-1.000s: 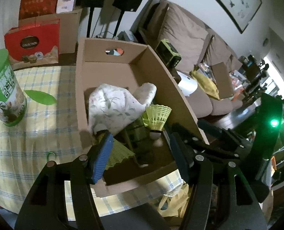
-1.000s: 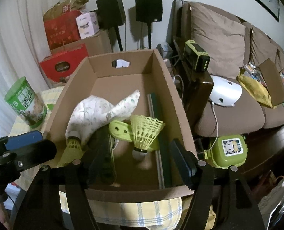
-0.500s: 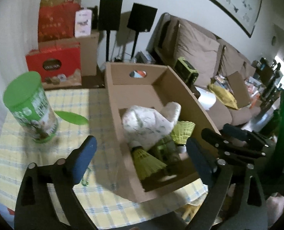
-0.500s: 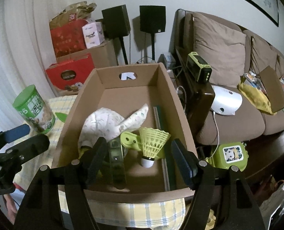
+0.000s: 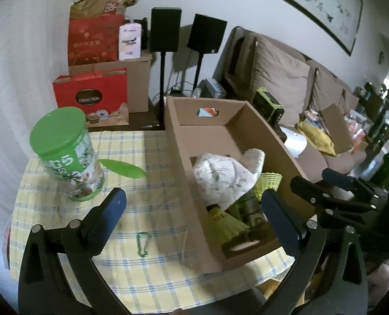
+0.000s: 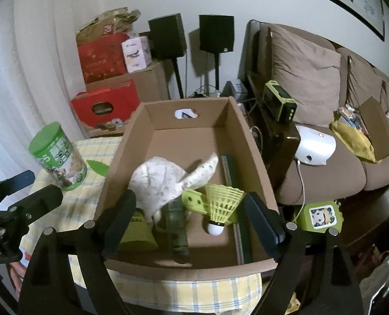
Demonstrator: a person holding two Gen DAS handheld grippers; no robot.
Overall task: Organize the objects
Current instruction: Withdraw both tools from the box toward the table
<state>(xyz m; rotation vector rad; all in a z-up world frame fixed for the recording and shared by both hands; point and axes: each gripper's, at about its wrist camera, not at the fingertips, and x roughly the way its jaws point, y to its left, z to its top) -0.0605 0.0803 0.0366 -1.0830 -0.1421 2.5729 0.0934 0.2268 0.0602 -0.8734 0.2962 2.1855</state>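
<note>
An open cardboard box (image 5: 186, 162) (image 6: 249, 144) stands on the checked tablecloth (image 5: 155, 275). In it lie a white patterned cloth (image 5: 223, 176) (image 6: 160, 181), yellow shuttlecocks (image 5: 227, 225) (image 6: 220, 204), a dark green tube (image 6: 177, 233) and a lime plastic strap (image 6: 192, 199). My left gripper (image 5: 194, 220) hovers over the box's left wall, its jaws opening with nothing gripped. Above the near end of the box, my right gripper (image 6: 192, 220) is opening too, over the tube and shuttlecock without touching them.
A green-lidded canister (image 5: 66, 155) (image 6: 58, 157), a green leaf-shaped piece (image 5: 122, 169) and a small green carabiner (image 5: 143, 244) sit on the table left of the box. Red gift boxes (image 5: 89, 97), speakers on stands and a brown sofa (image 6: 312, 84) lie beyond.
Both grippers have drawn back and up from the box and their jaws have widened. The left one has swung left, out of the box, leaving a shuttlecock behind.
</note>
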